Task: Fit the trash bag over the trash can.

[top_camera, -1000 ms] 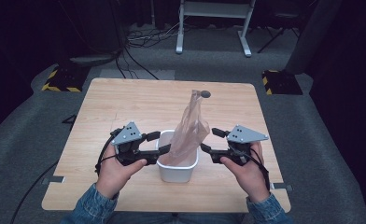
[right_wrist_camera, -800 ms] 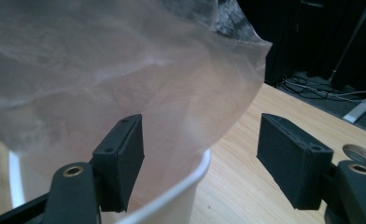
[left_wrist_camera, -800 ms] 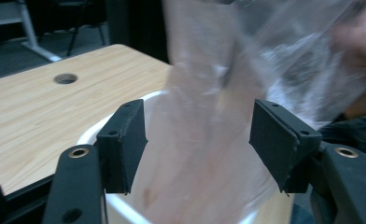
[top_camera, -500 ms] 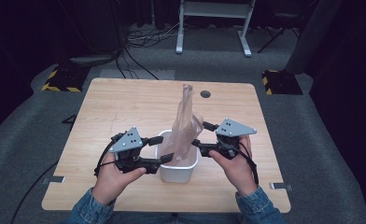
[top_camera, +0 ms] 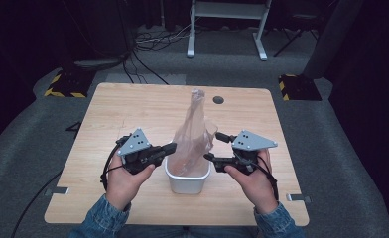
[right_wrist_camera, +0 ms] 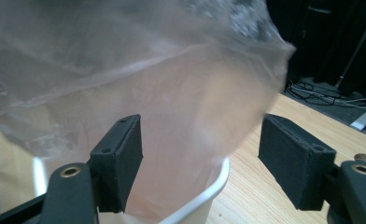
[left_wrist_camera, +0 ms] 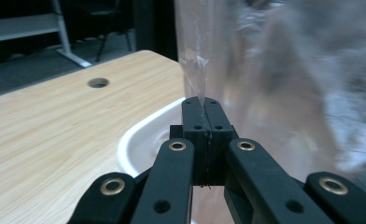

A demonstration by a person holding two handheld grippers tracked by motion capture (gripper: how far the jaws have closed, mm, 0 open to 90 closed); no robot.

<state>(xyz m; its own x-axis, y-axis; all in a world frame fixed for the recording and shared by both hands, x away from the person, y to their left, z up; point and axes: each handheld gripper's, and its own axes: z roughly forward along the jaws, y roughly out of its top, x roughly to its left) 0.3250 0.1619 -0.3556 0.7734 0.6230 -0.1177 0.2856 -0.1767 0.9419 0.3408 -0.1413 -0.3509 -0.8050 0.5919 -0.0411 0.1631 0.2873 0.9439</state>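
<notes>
A clear plastic bag (top_camera: 195,134) stands tall out of a small white bin (top_camera: 187,184) at the table's front middle. My left gripper (top_camera: 171,148) is at the bin's left rim. Its jaws have just been closing, and in the left gripper view they meet on a thin fold of the bag (left_wrist_camera: 274,93) above the bin's rim (left_wrist_camera: 139,140), so that gripper (left_wrist_camera: 202,105) is shut on the film. My right gripper (top_camera: 212,147) is at the bin's right side. It (right_wrist_camera: 200,135) stands open, the bag (right_wrist_camera: 125,70) billowing just beyond its pads over the bin (right_wrist_camera: 204,196).
The wooden table (top_camera: 113,114) has a round cable hole (top_camera: 218,100) near its far edge. Beyond it are a white desk frame (top_camera: 227,29), floor cables and two yellow-and-black striped blocks (top_camera: 63,84).
The left jaws have gone from open to shut on the bag's edge. The bag's top has leaned slightly left. Both hands have stayed near the bin.
</notes>
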